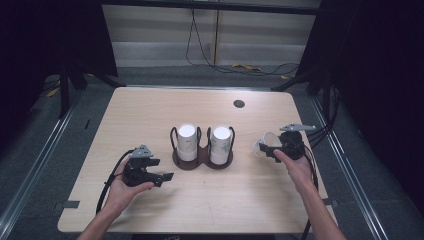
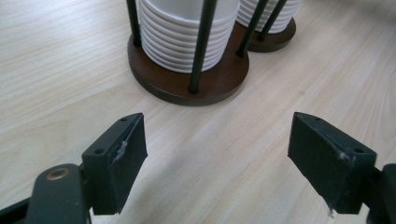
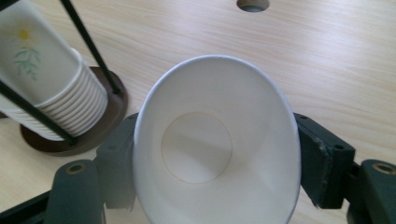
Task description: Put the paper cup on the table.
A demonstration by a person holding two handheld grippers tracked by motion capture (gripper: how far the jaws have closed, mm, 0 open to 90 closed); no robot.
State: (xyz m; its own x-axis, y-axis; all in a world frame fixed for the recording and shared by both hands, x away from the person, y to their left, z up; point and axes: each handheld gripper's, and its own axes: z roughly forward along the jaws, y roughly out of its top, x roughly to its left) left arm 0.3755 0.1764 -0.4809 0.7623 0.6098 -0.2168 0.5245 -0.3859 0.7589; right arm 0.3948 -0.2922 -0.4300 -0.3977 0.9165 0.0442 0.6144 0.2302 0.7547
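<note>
- Cup (image 3: 217,144) is squeezed oval in the right gripper (image 1: 274,149), beside the holder (image 1: 202,161).
- Left gripper (image 2: 217,156) is spread wide, empty.
- My guess: stack it next, rim lined up.

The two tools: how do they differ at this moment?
The left tool is open and holds nothing, while the right tool is shut on a paper cup. The left tool points toward the cup holder; the right tool carries its cup tipped sideways. Both are black and hand-held.
</note>
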